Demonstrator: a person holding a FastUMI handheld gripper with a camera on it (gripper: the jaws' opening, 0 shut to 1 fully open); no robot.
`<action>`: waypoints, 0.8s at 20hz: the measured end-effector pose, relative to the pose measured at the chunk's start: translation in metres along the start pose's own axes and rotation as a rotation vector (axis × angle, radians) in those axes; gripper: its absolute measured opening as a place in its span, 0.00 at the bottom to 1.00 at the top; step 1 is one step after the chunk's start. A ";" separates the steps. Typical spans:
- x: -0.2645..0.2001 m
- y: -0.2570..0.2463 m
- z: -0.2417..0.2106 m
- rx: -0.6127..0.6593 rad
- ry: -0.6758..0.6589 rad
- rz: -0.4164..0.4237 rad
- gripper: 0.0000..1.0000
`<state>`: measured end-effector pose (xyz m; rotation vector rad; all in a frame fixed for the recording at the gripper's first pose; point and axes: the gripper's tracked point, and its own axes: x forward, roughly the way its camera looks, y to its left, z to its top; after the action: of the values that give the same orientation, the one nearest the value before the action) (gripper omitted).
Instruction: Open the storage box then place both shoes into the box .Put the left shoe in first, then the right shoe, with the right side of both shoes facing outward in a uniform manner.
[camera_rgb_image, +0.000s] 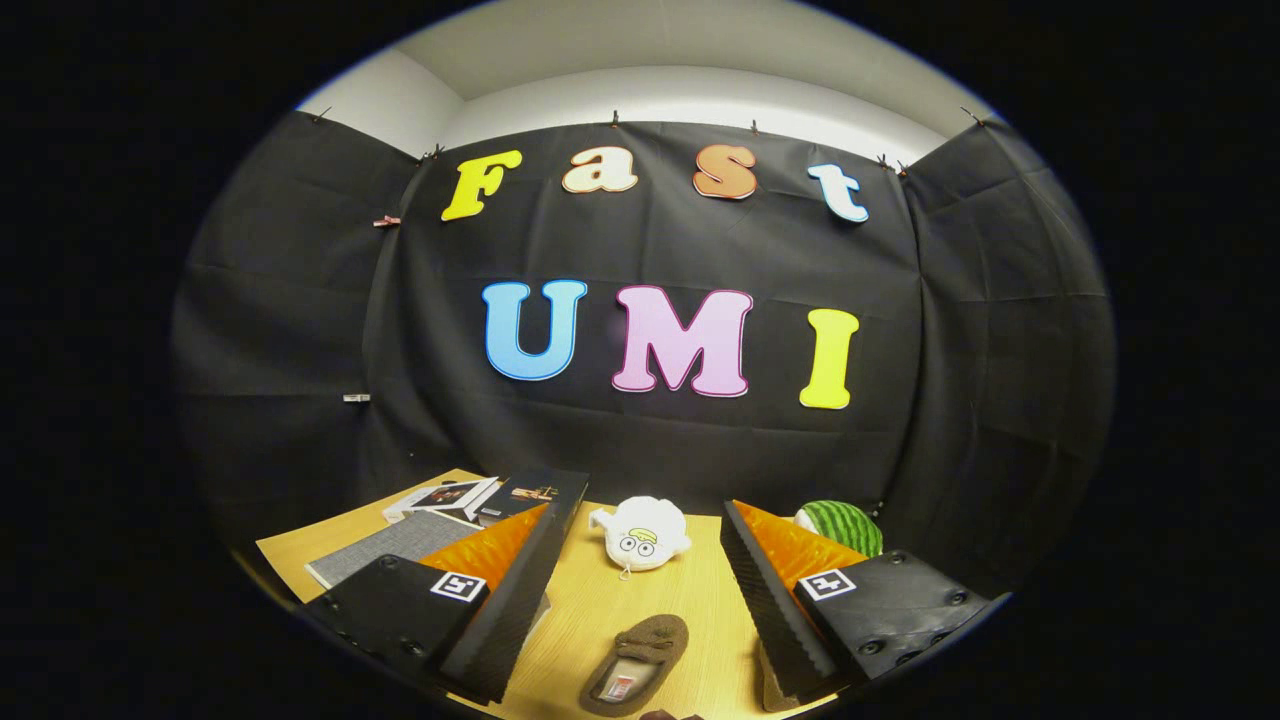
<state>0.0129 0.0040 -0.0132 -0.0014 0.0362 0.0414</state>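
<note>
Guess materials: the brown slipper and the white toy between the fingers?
Brown slipper: looks like fuzzy fleece or suede-like fabric, matte, with a nap on the upper. White toy: seems plush cloth, soft and puffy, with a printed or stitched face. Table: wood-look surface, light grain, possibly laminate. Gripper is open, fingers flanking both.

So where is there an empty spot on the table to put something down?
Bare wood shows on the table between the open gripper fingers: a strip between the white plush toy and the brown slipper. It's crowded beyond the left finger, where books and a grey pad lie.
</note>
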 end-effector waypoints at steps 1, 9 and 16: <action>0.001 -0.001 -0.002 0.003 0.006 -0.004 0.97; 0.008 -0.004 -0.012 0.020 0.043 -0.020 0.97; 0.018 0.010 -0.029 0.074 0.104 0.016 0.97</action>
<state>0.0292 0.0146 -0.0427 0.0703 0.1415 0.0560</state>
